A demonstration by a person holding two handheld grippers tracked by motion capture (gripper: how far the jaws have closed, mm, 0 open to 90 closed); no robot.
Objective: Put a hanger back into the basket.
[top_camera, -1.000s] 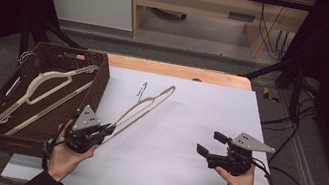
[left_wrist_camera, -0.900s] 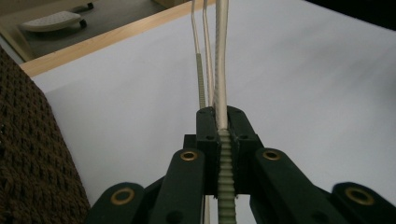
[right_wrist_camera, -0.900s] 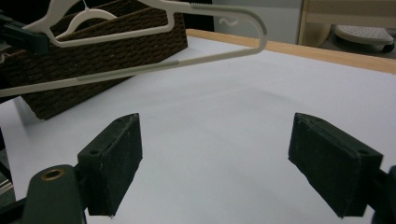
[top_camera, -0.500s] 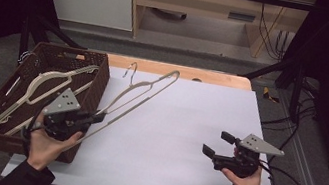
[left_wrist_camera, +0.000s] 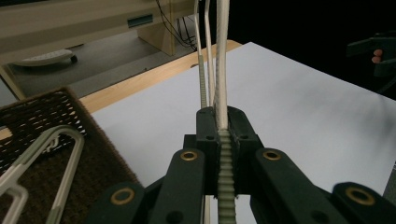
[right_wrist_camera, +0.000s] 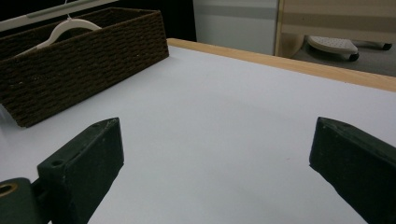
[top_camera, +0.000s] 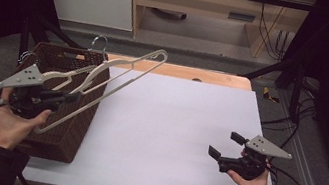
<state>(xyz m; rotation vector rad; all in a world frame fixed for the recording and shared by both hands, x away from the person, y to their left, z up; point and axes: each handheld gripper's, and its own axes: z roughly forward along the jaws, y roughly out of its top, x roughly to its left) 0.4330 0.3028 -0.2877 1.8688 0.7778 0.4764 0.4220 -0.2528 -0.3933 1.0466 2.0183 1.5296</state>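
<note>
Clenching the lower bar of a cream hanger (top_camera: 120,72), the left claw (top_camera: 68,97) sits at about 9 o'clock in the high view, above the near part of the brown wicker basket (top_camera: 69,132). From that grip the hanger slants up toward 1 o'clock, clear of the white surface (top_camera: 172,124), its metal hook (top_camera: 100,41) over the basket's far rim. In the left gripper view the ribbed bar (left_wrist_camera: 224,163) runs straight up between the two black jaws, which press on it from both sides.

Another cream hanger (left_wrist_camera: 51,158) lies inside the basket, seen at 8 o'clock in that same view.

At about 4 o'clock in the high view the right claw (top_camera: 226,146) is held just over the white surface, well apart from the basket. Its jaws have just been opening and now stand released and wide, with nothing between them; the right gripper view shows bare white surface in the gap, and the basket with a hanger in it at 10 o'clock.
</note>
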